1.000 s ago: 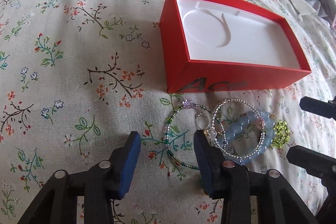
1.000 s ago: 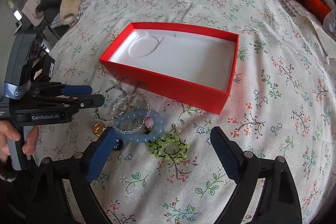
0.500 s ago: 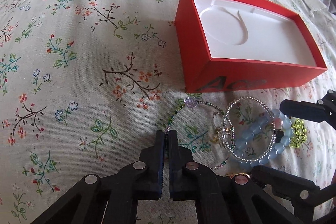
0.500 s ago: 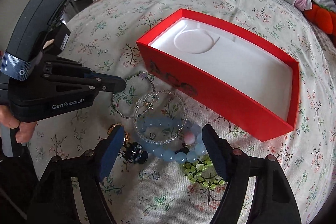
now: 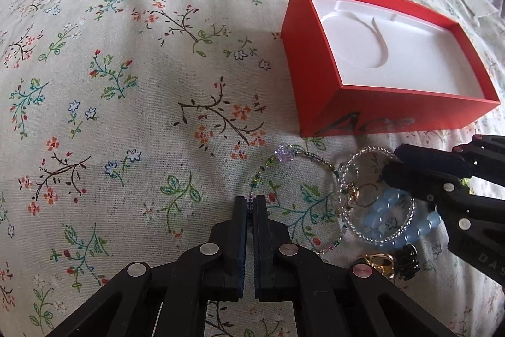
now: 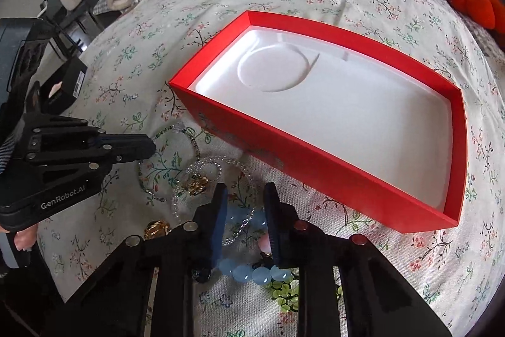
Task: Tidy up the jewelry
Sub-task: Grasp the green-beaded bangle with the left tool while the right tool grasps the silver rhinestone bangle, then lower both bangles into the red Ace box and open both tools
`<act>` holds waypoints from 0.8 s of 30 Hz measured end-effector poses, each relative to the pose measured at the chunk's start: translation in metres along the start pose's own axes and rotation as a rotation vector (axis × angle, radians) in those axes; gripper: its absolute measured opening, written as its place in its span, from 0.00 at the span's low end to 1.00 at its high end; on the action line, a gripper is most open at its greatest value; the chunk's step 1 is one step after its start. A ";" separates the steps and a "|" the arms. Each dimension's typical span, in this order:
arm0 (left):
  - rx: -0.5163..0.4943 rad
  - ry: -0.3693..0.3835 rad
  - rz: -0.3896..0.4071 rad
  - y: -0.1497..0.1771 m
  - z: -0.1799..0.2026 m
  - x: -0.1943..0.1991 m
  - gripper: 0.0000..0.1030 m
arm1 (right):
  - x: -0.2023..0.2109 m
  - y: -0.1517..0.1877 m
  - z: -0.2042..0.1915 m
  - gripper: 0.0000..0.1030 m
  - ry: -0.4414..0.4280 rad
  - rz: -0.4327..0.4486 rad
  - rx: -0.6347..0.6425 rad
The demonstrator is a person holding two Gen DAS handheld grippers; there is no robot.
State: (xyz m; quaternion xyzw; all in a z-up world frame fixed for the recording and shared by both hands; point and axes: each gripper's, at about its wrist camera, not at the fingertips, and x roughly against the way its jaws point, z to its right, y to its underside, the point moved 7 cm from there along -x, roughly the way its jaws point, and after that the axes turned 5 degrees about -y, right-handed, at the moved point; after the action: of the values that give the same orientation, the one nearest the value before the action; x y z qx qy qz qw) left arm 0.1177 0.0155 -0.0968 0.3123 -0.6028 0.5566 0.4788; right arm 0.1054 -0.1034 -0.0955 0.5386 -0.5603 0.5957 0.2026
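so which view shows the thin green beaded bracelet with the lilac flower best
The left wrist view: the thin green beaded bracelet shows its flower and near-full loop, pinched by the left gripper. The right wrist view shows it smaller, partly hidden behind that gripper.

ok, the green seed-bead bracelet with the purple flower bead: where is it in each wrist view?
Left wrist: green seed-bead bracelet at lower centre, its near arc pinched between the shut left gripper fingers.
Right wrist: the bracelet lies left of centre, right beside the left gripper's tip.
Shared landmark: the red box; in both views the bracelet lies on the bedspread just off its printed long side, near a corner.
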 end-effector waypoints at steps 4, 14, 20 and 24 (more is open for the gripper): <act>0.007 0.012 0.025 -0.001 0.001 0.011 0.00 | 0.003 0.000 0.002 0.04 -0.012 0.005 -0.021; -0.001 0.062 0.132 -0.012 0.017 0.058 0.00 | 0.049 -0.010 -0.014 0.04 -0.052 0.104 -0.022; -0.014 0.107 0.200 -0.022 0.031 0.084 0.00 | 0.082 -0.018 -0.019 0.04 -0.060 0.176 -0.021; -0.022 0.153 0.247 -0.033 0.043 0.097 0.00 | 0.101 -0.027 -0.013 0.04 -0.054 0.225 -0.038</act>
State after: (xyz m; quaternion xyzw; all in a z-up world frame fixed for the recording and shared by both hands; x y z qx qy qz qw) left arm 0.1041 -0.0168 0.0079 0.1871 -0.6043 0.6268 0.4549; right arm 0.0889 -0.1208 0.0074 0.4842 -0.6335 0.5895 0.1295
